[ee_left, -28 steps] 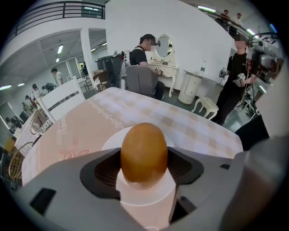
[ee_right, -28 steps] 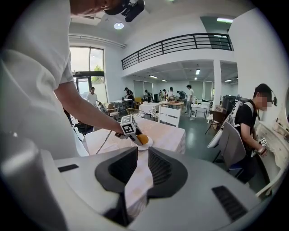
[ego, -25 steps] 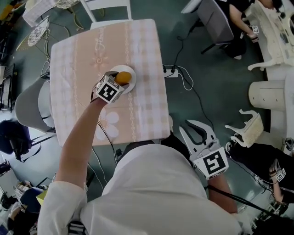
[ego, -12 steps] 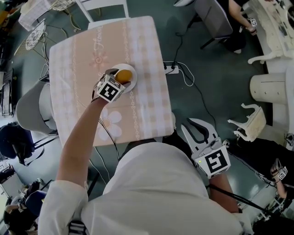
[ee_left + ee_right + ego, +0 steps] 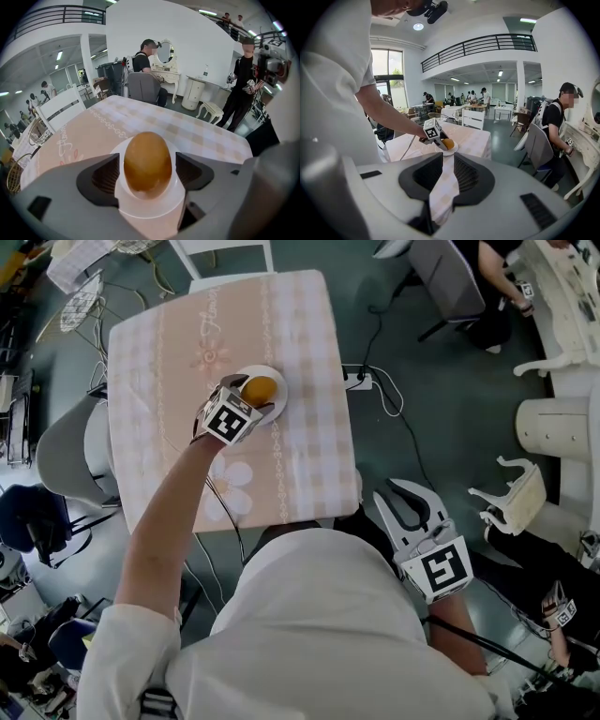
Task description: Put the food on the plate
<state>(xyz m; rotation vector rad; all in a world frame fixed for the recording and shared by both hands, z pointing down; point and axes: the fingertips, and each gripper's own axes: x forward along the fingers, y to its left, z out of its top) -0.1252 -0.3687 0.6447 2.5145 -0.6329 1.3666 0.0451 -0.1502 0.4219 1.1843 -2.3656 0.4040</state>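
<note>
Since the left gripper (image 5: 146,173) has just been opening its jaws wide, the golden-brown roll (image 5: 260,388) lies free on the white plate (image 5: 150,211) at its twelve o'clock, as the task wants. The right gripper (image 5: 448,173), narrowly parted, is empty.

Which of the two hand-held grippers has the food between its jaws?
The left hand-held gripper: its jaws, which have just been opening, flank the orange food on the white plate. The right hand-held gripper is empty, off the table.
</note>
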